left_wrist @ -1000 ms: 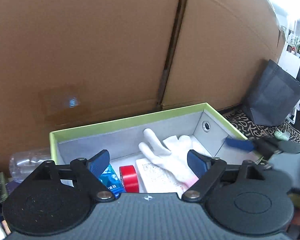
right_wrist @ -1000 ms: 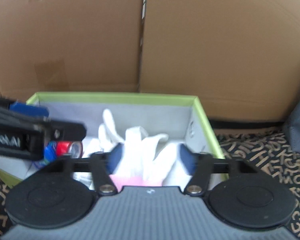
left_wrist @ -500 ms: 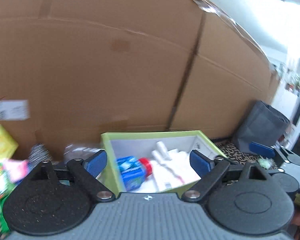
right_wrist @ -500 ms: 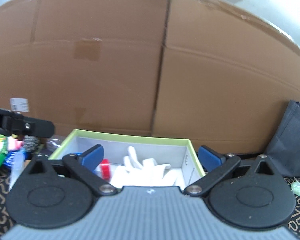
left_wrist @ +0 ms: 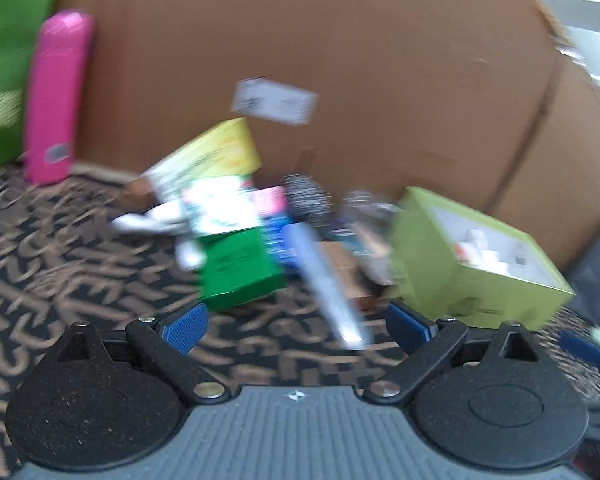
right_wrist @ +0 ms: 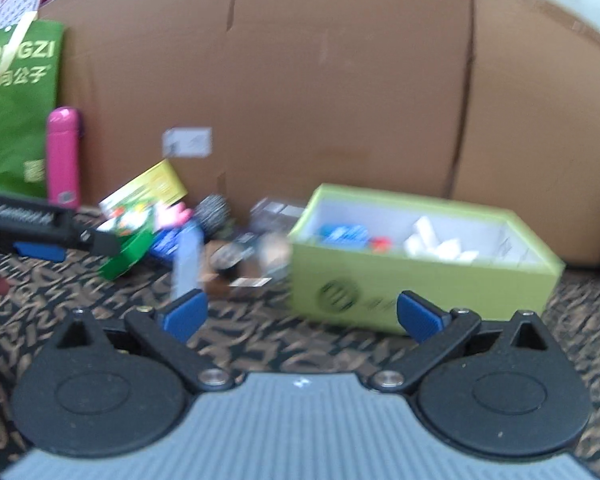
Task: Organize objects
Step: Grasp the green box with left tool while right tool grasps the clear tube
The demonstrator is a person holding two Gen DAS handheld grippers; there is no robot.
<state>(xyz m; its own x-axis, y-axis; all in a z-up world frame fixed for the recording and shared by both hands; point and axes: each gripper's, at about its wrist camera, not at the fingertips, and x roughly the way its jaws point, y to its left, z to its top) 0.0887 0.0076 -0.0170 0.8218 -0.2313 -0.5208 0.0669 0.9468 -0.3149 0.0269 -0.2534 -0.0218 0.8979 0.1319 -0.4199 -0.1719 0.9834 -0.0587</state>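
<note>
A patterned carpet (left_wrist: pixel 60 264) runs to a cardboard wall (right_wrist: pixel 340 100). The left gripper (left_wrist: pixel 296 324) has just been opening; both it and the right gripper (right_wrist: pixel 300 314) stand wide and empty. The green box (right_wrist: pixel 416 276) sits right, the loose pile (left_wrist: pixel 228 216) left. Risk: a blind grab could scatter the pile. Blur hides individual items.

Patterned carpet (right_wrist: pixel 308 344) bears a green box (right_wrist: pixel 416 280) beside cluttered packages (right_wrist: pixel 140 220).

Left claw (left_wrist: pixel 296 328) has just been opening, jaws wide, nothing between them, tilted downward. Right claw (right_wrist: pixel 300 316) stands equally wide and empty, also tilted down.
</note>
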